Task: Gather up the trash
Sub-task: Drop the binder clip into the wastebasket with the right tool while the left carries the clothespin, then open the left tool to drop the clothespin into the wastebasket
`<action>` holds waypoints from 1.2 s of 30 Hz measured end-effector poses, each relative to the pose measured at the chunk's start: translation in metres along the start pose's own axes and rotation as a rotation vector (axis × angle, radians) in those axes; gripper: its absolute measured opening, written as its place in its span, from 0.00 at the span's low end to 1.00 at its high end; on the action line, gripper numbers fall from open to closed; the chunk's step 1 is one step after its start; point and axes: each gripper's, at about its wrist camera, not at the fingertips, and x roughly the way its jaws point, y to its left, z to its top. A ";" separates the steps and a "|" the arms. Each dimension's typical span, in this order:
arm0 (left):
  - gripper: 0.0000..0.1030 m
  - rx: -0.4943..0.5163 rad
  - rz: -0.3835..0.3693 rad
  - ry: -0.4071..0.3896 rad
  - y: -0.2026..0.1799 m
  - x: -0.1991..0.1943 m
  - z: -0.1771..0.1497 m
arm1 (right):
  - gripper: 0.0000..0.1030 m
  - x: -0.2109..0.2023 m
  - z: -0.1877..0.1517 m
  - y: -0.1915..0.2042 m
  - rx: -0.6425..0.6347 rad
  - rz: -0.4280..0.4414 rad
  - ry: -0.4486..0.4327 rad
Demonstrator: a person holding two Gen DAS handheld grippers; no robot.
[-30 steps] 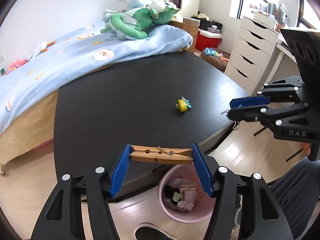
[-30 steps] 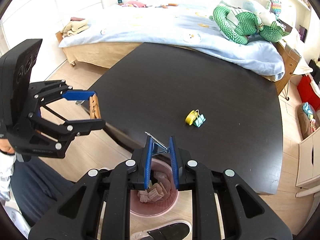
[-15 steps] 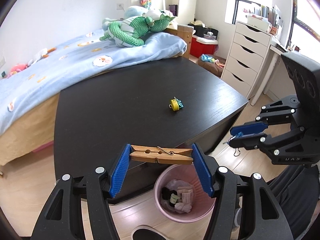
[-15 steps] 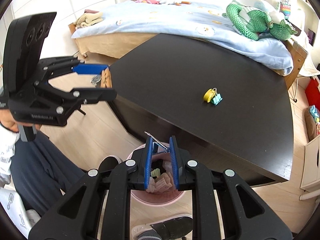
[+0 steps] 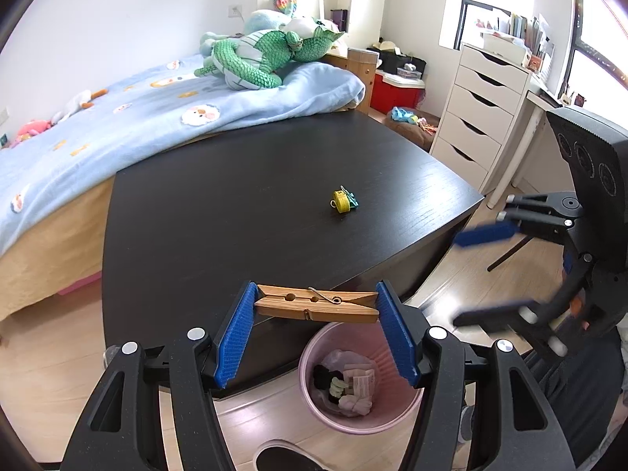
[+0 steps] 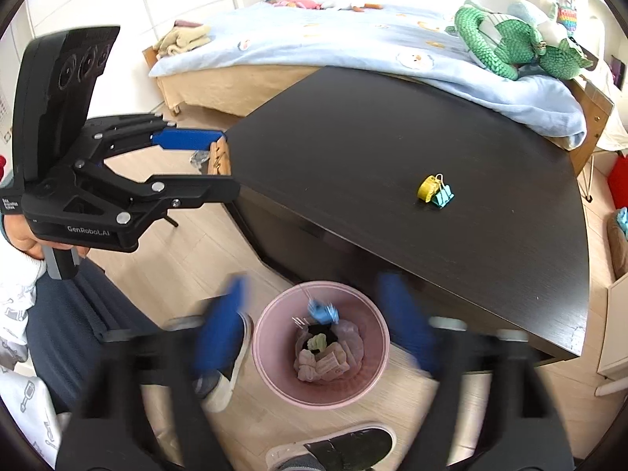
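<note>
While left fingers (image 5: 235, 329) clamp clothespin (image 5: 316, 306) endwise, right fingers (image 6: 223, 333) spread, blue clip (image 6: 322, 311) between them over bin (image 6: 274, 376).

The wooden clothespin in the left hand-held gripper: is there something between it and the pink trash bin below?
Nothing visible does. The wooden clothespin is clamped end to end in the left hand-held gripper, beside the black table's edge. The pink trash bin is open below, slightly right, holding only earlier trash.
</note>
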 end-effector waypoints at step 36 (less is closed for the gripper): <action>0.59 0.124 -0.096 0.071 -0.052 0.023 0.000 | 0.95 -0.031 -0.015 -0.048 0.160 -0.169 -0.085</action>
